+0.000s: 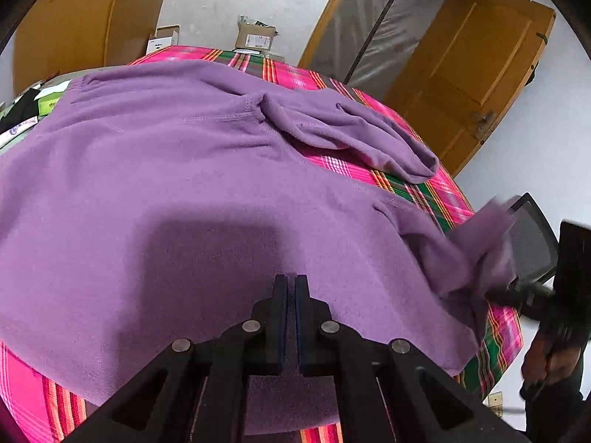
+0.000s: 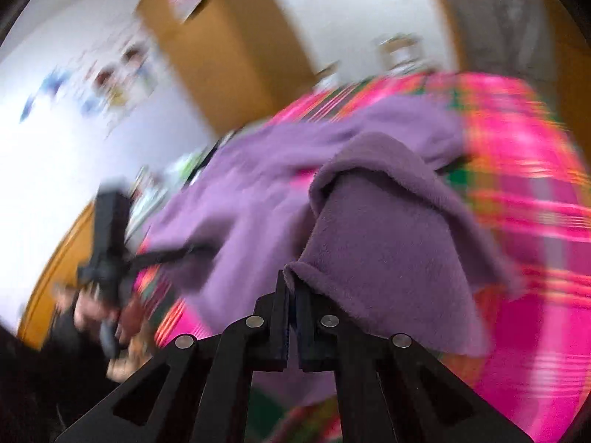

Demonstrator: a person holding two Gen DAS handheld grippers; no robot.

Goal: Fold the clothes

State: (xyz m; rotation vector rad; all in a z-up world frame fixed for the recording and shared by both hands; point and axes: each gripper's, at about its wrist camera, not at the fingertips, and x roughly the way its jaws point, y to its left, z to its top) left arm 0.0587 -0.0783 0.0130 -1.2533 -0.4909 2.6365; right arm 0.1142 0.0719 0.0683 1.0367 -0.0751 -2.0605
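Observation:
A purple fleece garment (image 1: 184,170) lies spread over a table covered with a pink plaid cloth (image 1: 402,181). One sleeve (image 1: 354,136) lies folded inward at the far right. My left gripper (image 1: 290,281) hovers over the garment's near part with its jaws shut, and I see no fold pinched between the tips. At the table's right edge my right gripper (image 1: 513,289) is shut on a lifted corner of the garment. In the blurred right wrist view that corner (image 2: 388,236) drapes up from the right gripper (image 2: 291,277).
Cardboard boxes (image 1: 256,37) stand beyond the table's far edge. An open wooden door (image 1: 472,74) and a mesh chair (image 1: 532,236) are to the right. Small clutter (image 1: 37,107) lies at the table's left end. A person's hand (image 2: 92,313) holds the left tool.

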